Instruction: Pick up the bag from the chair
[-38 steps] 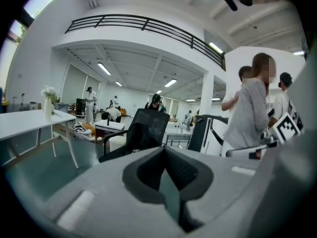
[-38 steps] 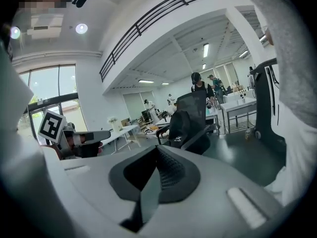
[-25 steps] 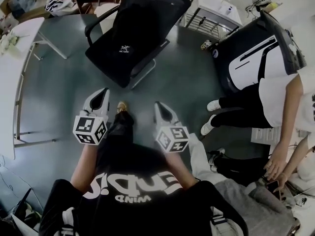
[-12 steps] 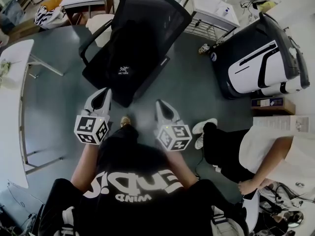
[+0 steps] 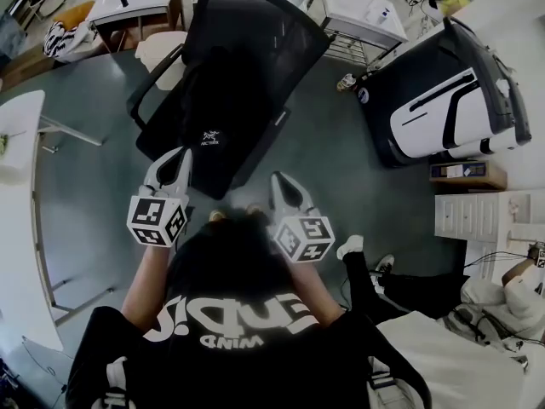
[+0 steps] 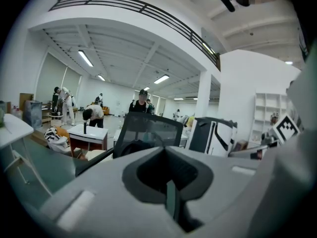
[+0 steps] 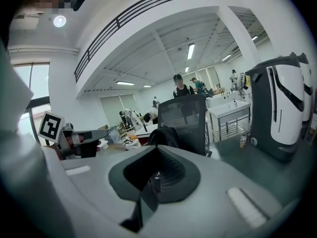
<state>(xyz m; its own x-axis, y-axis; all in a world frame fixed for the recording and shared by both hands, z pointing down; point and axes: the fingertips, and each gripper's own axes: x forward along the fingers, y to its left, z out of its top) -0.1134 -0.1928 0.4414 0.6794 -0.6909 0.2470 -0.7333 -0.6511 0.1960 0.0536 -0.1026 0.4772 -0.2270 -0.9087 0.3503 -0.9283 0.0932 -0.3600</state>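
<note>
Black fabric bag with a white logo on the black mesh-backed office chair, upper centre, has drawn closer, now just ahead of the left gripper and right gripper. Both tongs pinched together, empty: approach looks nearly done, opening comes next.

- The black bag melts into the dark chair; its edges cannot be traced.
- My left hand-held gripper blocks the chair's seat in its own view.
- A seated person at right is cropped by the frame.
- The distant figures are too small to make out.
</note>
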